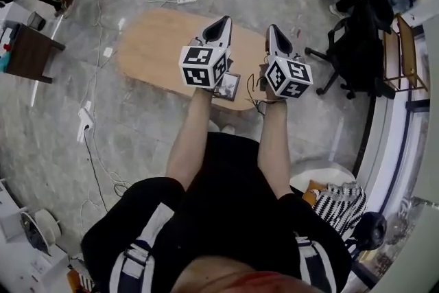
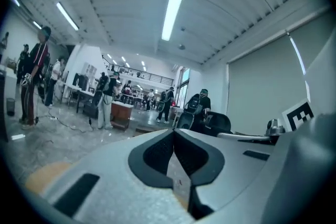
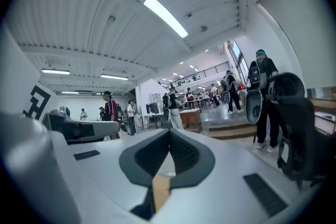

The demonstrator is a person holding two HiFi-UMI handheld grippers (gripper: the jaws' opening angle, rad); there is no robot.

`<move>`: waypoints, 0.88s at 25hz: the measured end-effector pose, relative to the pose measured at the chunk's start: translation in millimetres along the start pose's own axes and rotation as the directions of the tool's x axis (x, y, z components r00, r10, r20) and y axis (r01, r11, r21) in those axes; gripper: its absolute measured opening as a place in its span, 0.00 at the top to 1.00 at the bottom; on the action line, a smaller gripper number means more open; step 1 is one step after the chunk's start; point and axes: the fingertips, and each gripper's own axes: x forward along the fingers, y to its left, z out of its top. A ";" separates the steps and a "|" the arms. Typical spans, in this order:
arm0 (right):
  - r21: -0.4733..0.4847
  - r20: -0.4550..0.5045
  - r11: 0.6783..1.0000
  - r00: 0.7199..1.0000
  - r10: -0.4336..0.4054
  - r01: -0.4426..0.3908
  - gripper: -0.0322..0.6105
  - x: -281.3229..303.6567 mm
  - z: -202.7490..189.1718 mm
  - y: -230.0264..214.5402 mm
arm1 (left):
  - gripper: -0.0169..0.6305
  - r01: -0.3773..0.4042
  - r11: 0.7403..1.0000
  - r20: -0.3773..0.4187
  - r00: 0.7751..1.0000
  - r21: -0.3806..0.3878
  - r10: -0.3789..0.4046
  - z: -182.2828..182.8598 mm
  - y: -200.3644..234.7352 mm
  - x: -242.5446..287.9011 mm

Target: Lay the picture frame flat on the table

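A small dark-framed picture frame [image 1: 229, 86] sits near the front edge of the oval wooden table [image 1: 154, 44]. My left gripper's marker cube partly hides it, and I cannot tell whether it stands or lies flat. My left gripper [image 1: 223, 22] is held above the table, tilted upward, with its jaws shut and nothing between them [image 2: 174, 132]. My right gripper [image 1: 273, 29] hovers beside it, also shut and empty [image 3: 169, 132]. Both gripper views look out at the ceiling and the room, not at the frame.
A black office chair [image 1: 348, 55] stands right of the table. A power strip [image 1: 185, 0] and cables lie on the floor behind it, and a thin cable [image 1: 256, 103] hangs at the table's front edge. A dark side table [image 1: 27, 53] is far left. Several people stand in the distance.
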 end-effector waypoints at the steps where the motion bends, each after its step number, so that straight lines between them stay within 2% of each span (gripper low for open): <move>1: -0.028 0.012 1.000 1.000 0.000 0.000 0.93 -0.9 8.4 0.1 | 0.96 -0.014 1.000 0.019 1.000 0.015 0.014 7.5 -1.1 -0.7; 4: -0.062 0.037 0.998 0.999 0.001 0.001 0.93 -2.6 22.8 -2.1 | 0.96 -0.030 0.999 0.049 0.998 0.036 0.028 20.8 -2.2 0.9; 11: -0.112 0.044 0.994 0.999 -0.011 0.016 0.93 -1.2 31.8 -10.1 | 0.96 -0.017 0.999 0.051 0.999 0.038 0.015 23.3 -4.2 11.9; 17: -0.093 0.062 0.996 0.998 0.008 -0.002 0.93 3.3 38.1 -11.0 | 0.96 -0.015 0.999 0.059 0.998 0.042 0.013 27.5 -3.4 12.9; 22: -0.104 0.063 0.994 0.998 0.020 -0.014 0.93 14.9 41.7 -11.6 | 0.96 -0.040 0.999 0.064 0.997 0.035 0.037 28.9 15.9 12.2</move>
